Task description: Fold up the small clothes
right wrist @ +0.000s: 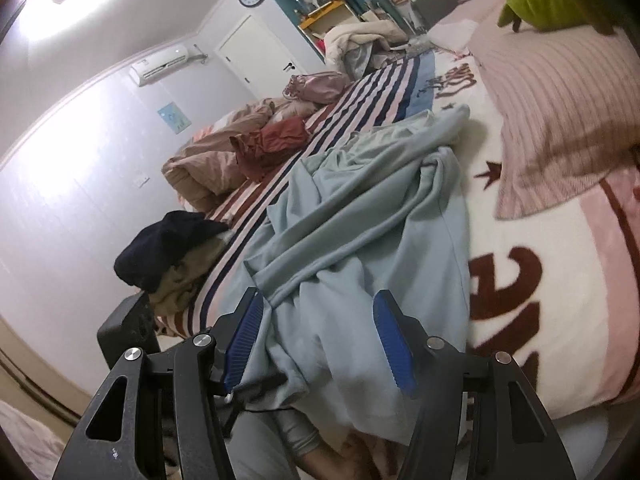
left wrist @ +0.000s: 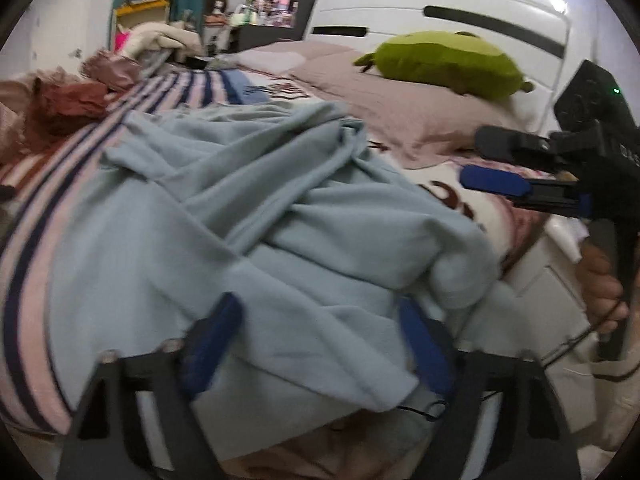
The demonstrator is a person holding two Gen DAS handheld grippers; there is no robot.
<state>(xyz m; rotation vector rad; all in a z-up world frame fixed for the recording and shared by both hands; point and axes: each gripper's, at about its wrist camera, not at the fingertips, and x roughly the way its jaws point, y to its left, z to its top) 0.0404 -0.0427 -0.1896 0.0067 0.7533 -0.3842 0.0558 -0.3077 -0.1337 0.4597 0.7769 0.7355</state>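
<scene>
The bed point(right wrist: 540, 320) carries everything, its blanket striped along one side and cream with dark lettering toward the pink pillow point(right wrist: 560, 120). A pale blue garment point(right wrist: 360, 220) lies rumpled across the middle of the bed and spills over the near edge, where its hem hangs loose. A green plush toy point(left wrist: 452, 64) sits on the pillows at the head of the bed, well apart from the work. Smaller heaps, a rust-red garment point(right wrist: 276, 140) and a dark one point(right wrist: 168, 244), rest along the far striped side.

The risk here is a poor bite: the blue cloth is twisted into thick ridges, so either gripper may well catch several layers at once, or only a fold crest, and a lift would drag the whole bundle off the edge instead of spreading it.

The left gripper point(left wrist: 316, 344) stands about half open at the near edge, the garment's hem lying between its pads without being pinched. The right gripper point(right wrist: 320, 340) is likewise partly open, straddling a draped fold at the near edge, nothing held; in the left wrist view it appears beyond the garment's right side, clear of the cloth.
</scene>
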